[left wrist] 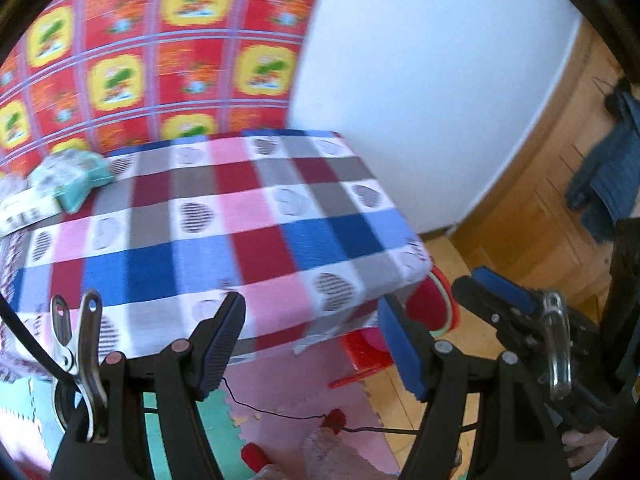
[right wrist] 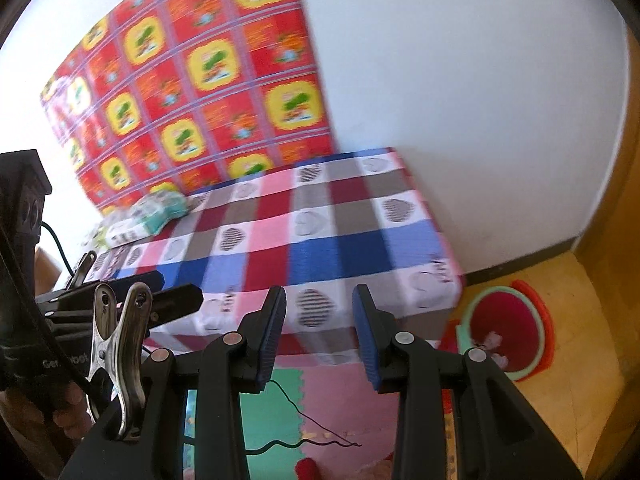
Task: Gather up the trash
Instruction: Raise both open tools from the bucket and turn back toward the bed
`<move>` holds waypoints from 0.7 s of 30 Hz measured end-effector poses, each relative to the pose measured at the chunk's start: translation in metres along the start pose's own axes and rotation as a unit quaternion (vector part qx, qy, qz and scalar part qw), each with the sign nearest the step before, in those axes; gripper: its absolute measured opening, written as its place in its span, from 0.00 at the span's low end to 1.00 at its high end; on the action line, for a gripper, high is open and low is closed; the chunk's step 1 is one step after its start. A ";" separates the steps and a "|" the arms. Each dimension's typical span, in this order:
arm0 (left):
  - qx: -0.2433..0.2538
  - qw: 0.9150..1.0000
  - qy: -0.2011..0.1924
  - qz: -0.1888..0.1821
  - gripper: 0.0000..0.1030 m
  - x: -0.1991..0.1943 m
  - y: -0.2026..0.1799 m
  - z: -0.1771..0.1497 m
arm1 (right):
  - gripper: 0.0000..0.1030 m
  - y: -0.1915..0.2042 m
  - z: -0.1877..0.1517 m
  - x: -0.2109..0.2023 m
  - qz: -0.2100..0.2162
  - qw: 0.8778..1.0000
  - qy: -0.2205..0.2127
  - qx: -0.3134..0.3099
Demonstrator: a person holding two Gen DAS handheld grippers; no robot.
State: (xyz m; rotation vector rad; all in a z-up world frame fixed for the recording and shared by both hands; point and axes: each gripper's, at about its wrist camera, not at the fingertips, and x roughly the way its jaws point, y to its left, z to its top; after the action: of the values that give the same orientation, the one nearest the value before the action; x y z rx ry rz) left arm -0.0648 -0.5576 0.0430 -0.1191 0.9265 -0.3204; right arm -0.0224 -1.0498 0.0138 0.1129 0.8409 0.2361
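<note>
Trash is lying at the far left corner of the table (left wrist: 256, 240): a heap of teal and white packets (left wrist: 72, 180), with a flat white box (left wrist: 24, 212) just beside it, all resting on the checked cloth close to the red patterned sheet (left wrist: 160, 48) on the wall. That heap is probably what the task is asking for, though blur is hiding what the packets really are.

Both tools are hovering at the near edge of the table, angled downward over the foam floor mats (left wrist: 288, 392). The left gripper (left wrist: 316, 344) is standing with its tongs wide apart and nothing between them. The right gripper (right wrist: 320, 336) is holding its tongs narrower, still apart, and likewise gripping nothing. Neither is touching the cloth.

A thin dark wire (right wrist: 304, 412) is trailing across the mats below, and a round red cushion (right wrist: 508, 328) is sitting on the wooden floor beside the table. With the packets well away from both tools, a reach across the cloth looks to be the next need.
</note>
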 end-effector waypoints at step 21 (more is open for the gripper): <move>-0.150 0.978 -0.033 0.144 0.70 -0.077 0.194 -0.012 | 0.35 0.185 0.028 0.086 0.144 0.982 0.044 -0.115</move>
State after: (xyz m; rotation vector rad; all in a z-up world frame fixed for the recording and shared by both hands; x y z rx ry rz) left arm -0.0743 -0.3493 0.0488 -0.2680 0.9081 0.0940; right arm 0.0237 -0.8495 0.0051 0.0059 0.8789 0.6115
